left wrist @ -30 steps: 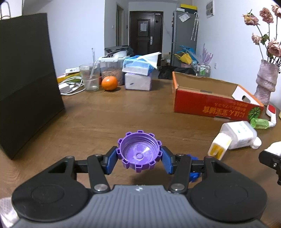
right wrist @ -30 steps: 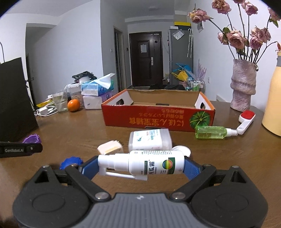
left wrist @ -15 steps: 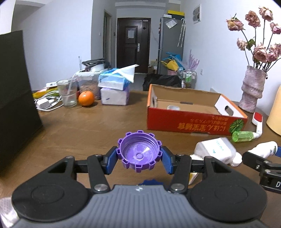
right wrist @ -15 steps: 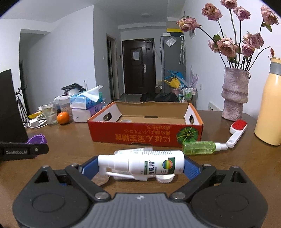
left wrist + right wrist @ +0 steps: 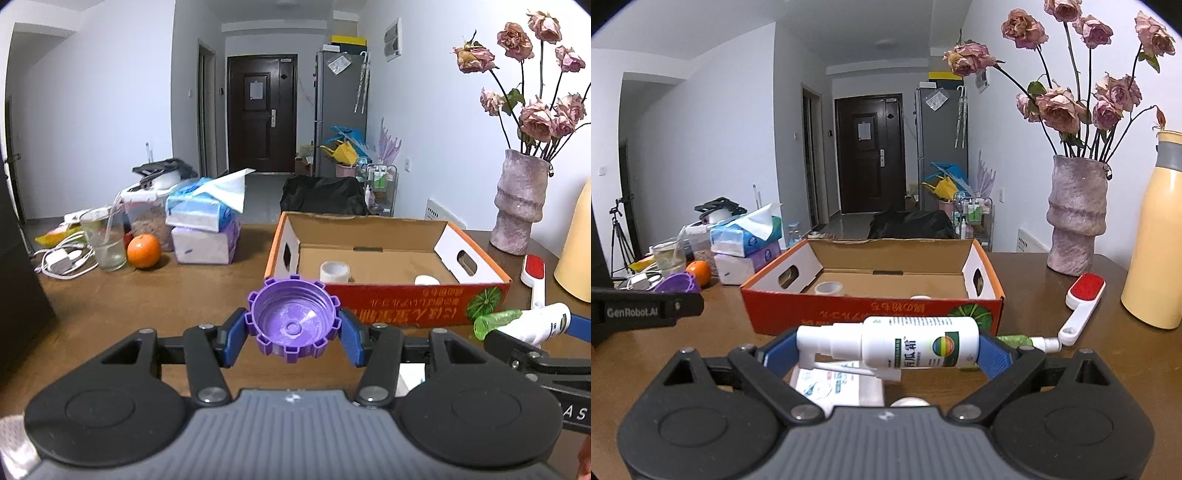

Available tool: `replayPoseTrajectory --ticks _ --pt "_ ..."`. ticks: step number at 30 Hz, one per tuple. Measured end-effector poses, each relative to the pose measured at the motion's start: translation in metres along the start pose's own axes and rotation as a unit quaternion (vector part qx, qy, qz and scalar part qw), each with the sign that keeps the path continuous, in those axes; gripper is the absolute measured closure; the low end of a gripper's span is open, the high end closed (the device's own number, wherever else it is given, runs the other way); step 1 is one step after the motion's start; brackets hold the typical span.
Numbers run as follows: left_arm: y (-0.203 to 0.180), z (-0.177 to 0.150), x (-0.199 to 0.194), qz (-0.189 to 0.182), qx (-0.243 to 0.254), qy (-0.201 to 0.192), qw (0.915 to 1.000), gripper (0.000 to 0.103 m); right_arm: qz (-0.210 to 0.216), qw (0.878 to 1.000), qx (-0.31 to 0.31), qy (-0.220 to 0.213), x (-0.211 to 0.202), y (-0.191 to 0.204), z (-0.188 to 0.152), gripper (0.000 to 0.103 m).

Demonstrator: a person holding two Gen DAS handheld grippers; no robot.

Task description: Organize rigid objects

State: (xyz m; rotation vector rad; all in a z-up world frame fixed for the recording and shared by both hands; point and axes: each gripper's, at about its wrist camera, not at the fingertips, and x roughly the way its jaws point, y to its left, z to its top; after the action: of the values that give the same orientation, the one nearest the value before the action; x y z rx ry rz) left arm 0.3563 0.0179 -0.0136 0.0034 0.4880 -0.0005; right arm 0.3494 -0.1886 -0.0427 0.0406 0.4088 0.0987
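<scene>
Your brown surface (image 5: pixel 129 295) carries the open red cardboard box (image 5: pixel 871 314), a small white cup (image 5: pixel 334 272) inside. Your right tool (image 5: pixel 886 347) is clamped lengthwise on the white spray bottle (image 5: pixel 905 347), just short of the box's near wall. Your left tool (image 5: pixel 291 328) grips the purple toothed cap (image 5: pixel 291 321), held above the surface beside the box.

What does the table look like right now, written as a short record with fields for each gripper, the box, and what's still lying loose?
left gripper: shut on the purple notched plastic cap
right gripper: shut on the white spray bottle, held sideways
red cardboard box: open-topped, on the brown wooden table
in box: white tape roll, small white cap
loose on table: green spray bottle, red-and-white lint brush
</scene>
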Motion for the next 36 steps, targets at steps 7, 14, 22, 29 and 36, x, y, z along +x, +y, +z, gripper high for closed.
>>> replayPoseTrajectory --ticks 7,14,22,29,36 --pt "-0.008 0.014 0.025 -0.008 -0.007 -0.002 0.9999 0.049 -0.009 1.0 0.0 -0.008 0.024 -0.005 0.013 0.006" --pt "-0.017 0.024 0.05 -0.019 -0.005 0.002 0.9998 0.049 -0.014 1.0 0.007 -0.009 0.045 -0.011 0.022 0.006" --pt "-0.017 0.037 0.076 -0.02 -0.005 0.001 0.9998 0.049 -0.017 1.0 0.007 -0.009 0.069 -0.015 0.03 0.006" --pt "-0.021 0.046 0.097 -0.021 0.003 -0.003 0.9998 0.049 -0.016 1.0 0.003 -0.003 0.094 -0.016 0.035 0.006" --pt "-0.024 0.053 0.117 -0.022 0.008 0.0 0.9997 0.049 -0.016 1.0 0.0 -0.002 0.117 -0.018 0.042 0.006"
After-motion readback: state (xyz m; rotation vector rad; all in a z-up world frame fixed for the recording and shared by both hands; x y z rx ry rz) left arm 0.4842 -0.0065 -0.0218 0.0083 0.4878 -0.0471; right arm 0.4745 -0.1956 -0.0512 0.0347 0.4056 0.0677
